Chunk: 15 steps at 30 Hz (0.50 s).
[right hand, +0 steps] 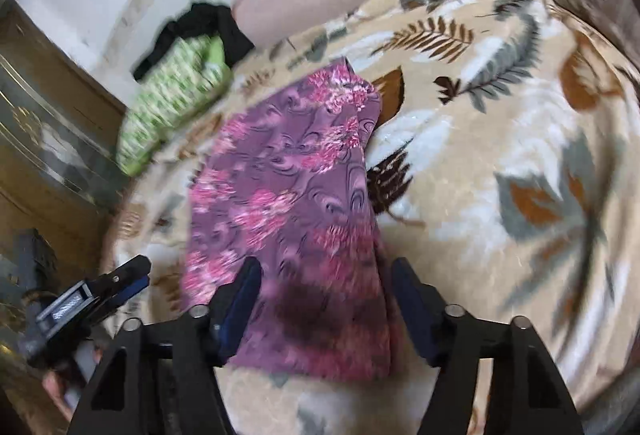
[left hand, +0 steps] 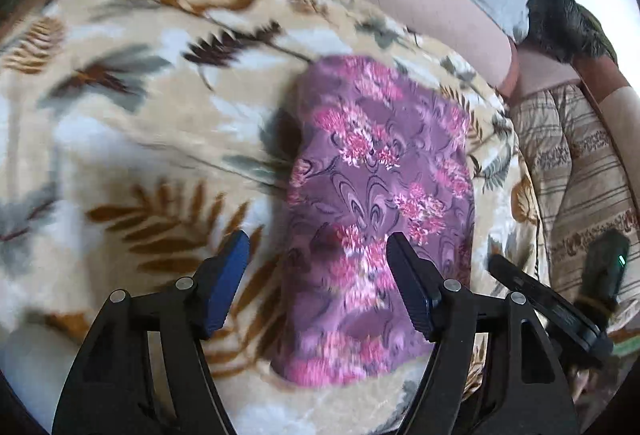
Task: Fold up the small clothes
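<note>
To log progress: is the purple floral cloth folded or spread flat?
Folded: the purple floral cloth lies as a narrow strip with a doubled edge.

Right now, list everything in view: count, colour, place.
folded cloth: one, purple with pink flowers, lying on the blanket ahead of both tools.
green cloth: one, green and white, at the blanket's far edge.
black cloth: one, behind the green cloth.
blanket: one, beige with leaf print, under everything.
striped cover: one, beige, beside the blanket.
left tool: black, blue pads, open above the folded cloth.
right tool: same, open above it.
</note>
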### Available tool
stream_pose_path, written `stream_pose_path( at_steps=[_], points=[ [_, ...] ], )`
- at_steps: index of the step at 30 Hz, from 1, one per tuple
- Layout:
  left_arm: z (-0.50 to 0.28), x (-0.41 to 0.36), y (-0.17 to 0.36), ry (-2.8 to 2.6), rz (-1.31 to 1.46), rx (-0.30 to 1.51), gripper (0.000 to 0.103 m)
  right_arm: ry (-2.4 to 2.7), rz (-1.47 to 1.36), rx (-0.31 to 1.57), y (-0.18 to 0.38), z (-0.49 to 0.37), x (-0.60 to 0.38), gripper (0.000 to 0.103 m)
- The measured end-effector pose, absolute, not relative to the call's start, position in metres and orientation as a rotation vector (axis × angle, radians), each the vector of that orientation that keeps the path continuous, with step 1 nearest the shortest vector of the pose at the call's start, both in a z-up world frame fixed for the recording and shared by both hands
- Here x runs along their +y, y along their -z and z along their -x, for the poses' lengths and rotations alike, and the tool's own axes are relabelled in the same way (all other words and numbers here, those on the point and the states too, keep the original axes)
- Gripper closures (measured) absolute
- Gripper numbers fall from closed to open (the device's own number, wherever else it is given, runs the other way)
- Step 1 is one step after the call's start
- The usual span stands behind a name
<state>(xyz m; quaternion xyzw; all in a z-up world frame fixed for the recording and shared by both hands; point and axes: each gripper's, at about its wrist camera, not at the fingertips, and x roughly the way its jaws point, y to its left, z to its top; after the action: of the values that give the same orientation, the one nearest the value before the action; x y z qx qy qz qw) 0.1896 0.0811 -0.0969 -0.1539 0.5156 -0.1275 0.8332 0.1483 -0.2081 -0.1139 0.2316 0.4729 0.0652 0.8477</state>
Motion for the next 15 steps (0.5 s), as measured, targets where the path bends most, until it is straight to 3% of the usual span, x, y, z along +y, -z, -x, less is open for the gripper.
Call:
stream_pose_path(
  at_steps=[2,5,6,7,8,12,15],
  points=[
    [-0.199,0.087,0.123,0.235,0.387,1.136,0.036,-0.113,-0.471,1.061,0.132,-0.168,-0.205,0.070],
    [-0.205,0.097,0.147,0.223,0.478,1.225,0.047,-0.060,-0.478,1.109,0.156,-0.179,-0.211,0.087],
    [-0.205,0.096,0.144,0.224,0.463,1.221,0.051,-0.048,-0.479,1.106,0.160,-0.177,-0.214,0.087],
    [-0.203,0.092,0.140,0.235,0.435,1.215,0.066,-0.057,-0.491,1.101,0.162,-0.175,-0.216,0.088],
    [-0.201,0.083,0.136,0.246,0.387,1.216,0.075,-0.055,-0.497,1.104,0.165,-0.172,-0.217,0.089],
    [-0.193,0.060,0.125,0.219,0.216,1.177,0.075,-0.049,-0.404,1.129,0.161,-0.175,-0.208,0.089],
    [-0.195,0.066,0.112,0.251,0.234,1.185,0.075,-0.075,-0.468,1.094,0.137,-0.178,-0.217,0.089]
  ],
)
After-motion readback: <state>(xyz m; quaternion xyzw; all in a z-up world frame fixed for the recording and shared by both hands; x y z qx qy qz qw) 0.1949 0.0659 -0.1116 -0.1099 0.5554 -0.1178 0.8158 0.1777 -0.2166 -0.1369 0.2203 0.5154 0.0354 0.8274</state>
